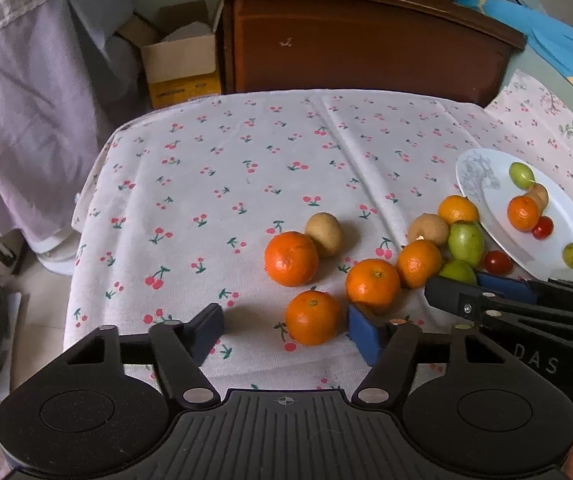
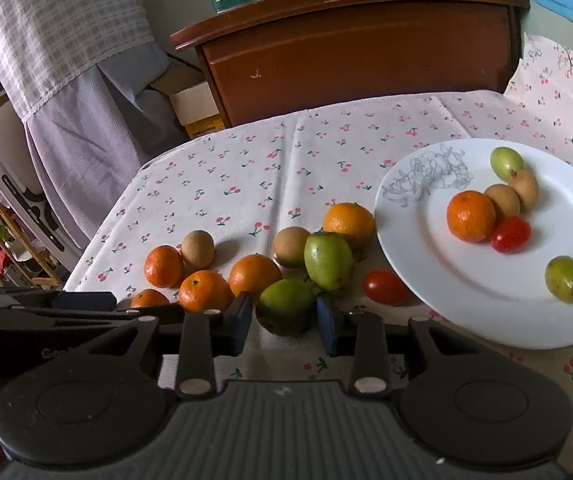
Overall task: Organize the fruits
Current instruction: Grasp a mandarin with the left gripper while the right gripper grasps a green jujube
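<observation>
Your right gripper (image 2: 285,322) has its fingers (image 2: 240,320) drawn in around a green fruit (image 2: 285,310) on the table — the blue pads sit at either side of it, and whether they actually press on it you cannot tell from this angle. Your left gripper (image 1: 286,332) has its fingers (image 1: 362,334) about half apart, spread wider than the orange (image 1: 313,317) between them; the right pad is just beside that fruit, the left pad well clear, so nothing is gripped.

Beneath them the table is covered by a white tablecloth (image 1: 226,168) printed with small red cherries. Beyond the table's far edge stands a dark brown wooden cabinet (image 1: 362,40); to the left of that cabinet sits an open cardboard box (image 1: 182,60), and further left hangs pale lilac fabric (image 1: 26,92).

A white plate (image 2: 466,280) with a grey line drawing lies to the right of the green fruit. On it sit one orange, two green fruits, two brown fruits and a cherry tomato (image 2: 510,234). Left of the plate, loose on the cloth, are several more oranges, two round brown fruits, another green fruit (image 2: 328,258) and a second cherry tomato (image 2: 384,287) just beside the plate's rim — all glossy, whole and unpeeled.
</observation>
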`<state>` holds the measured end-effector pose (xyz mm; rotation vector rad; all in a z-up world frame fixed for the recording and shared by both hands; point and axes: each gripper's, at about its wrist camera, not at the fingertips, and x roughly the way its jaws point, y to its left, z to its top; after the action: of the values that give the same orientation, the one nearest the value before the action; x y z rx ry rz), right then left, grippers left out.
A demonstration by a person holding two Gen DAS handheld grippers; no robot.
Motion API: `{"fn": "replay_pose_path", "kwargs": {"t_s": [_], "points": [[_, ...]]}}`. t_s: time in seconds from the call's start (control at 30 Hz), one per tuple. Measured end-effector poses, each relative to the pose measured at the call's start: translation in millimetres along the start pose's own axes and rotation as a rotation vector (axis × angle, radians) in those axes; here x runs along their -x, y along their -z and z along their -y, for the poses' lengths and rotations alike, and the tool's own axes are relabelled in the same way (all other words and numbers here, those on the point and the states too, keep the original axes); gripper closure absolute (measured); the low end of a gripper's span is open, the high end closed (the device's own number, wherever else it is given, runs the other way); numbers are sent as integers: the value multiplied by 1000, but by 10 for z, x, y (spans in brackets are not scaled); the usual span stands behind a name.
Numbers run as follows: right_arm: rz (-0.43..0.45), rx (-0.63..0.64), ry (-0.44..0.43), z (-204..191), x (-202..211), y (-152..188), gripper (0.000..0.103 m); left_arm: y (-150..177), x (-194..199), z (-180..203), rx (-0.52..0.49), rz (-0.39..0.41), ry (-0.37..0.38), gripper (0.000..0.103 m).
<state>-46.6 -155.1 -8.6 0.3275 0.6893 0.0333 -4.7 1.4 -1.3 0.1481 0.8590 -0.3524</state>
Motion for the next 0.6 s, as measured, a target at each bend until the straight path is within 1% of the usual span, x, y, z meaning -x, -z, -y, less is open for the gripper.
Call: {"fn": "replay_pose_path", "kwargs": {"t_s": [0.03, 0.07, 0.13, 0.23, 0.3, 0.47, 0.6], "points": [[1, 2, 0, -1, 3, 3, 71, 4, 6, 11, -8, 3, 2, 49], [0, 3, -1, 1, 5, 6, 72, 5, 11, 22, -14, 5, 12, 53], [-2, 2, -2, 3, 9, 5, 72, 1, 14, 26, -16, 6, 31, 64], [-6, -1, -2, 5, 15, 2, 72, -1, 24, 37, -16, 7, 45, 72], [-10, -2, -2, 2, 19, 1, 72, 2, 37, 53, -17, 9, 50, 76], [-21, -1, -4, -10, 53, 10, 72, 18, 77, 87, -22, 10, 36, 76], [-21, -2, -8, -9, 108, 9, 72, -5, 162, 62, -6, 22, 50, 76]]}}
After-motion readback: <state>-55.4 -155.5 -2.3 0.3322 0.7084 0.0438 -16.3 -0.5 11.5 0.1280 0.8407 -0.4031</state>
